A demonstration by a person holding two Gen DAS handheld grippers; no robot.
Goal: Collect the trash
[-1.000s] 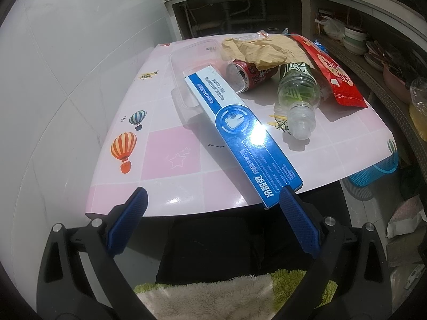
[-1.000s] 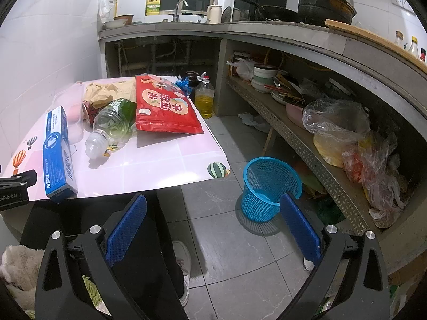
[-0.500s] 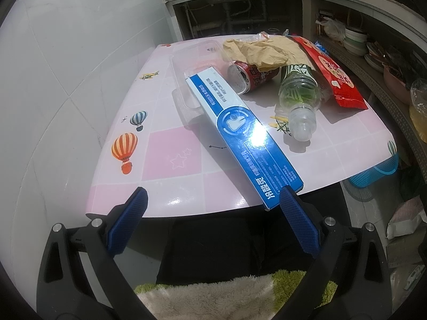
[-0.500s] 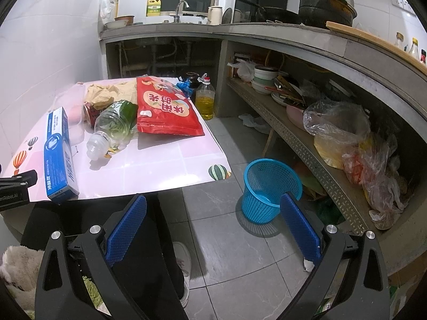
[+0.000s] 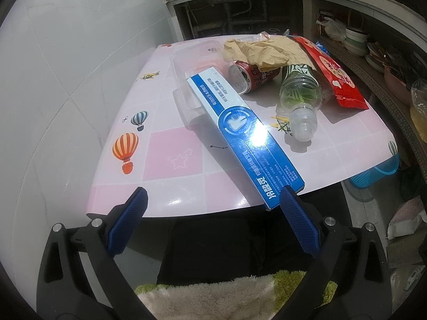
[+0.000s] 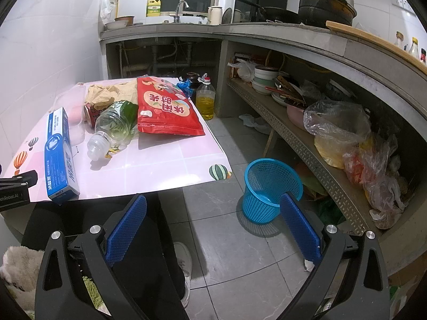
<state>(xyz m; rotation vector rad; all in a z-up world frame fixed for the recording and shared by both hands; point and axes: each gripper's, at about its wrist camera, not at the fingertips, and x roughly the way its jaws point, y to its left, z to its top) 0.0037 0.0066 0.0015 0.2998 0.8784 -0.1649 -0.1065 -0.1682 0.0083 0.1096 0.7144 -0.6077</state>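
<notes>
A pink table [image 5: 170, 160] holds trash: a long blue box [image 5: 240, 130] overhanging the near edge, a clear plastic bottle [image 5: 300, 98], a red can [image 5: 250, 76], crumpled brown paper [image 5: 264, 50], a red snack bag [image 5: 331, 74] and a clear plastic tray [image 5: 192, 61]. My left gripper [image 5: 210, 200] is open and empty just short of the table's near edge, its right finger by the box's end. My right gripper [image 6: 213, 208] is open and empty over the floor, right of the table [image 6: 160, 160]. A blue basket [image 6: 269, 186] stands on the floor there.
A white tiled wall [image 5: 53, 80] runs along the table's left side. A concrete counter with a lower shelf [image 6: 307, 133] of dishes and plastic bags runs along the right. An oil bottle [image 6: 205, 98] stands on the floor behind the table. The person's legs are below.
Both views have shifted only slightly; the left gripper has edged a little toward the table. Nothing on the table has moved.
</notes>
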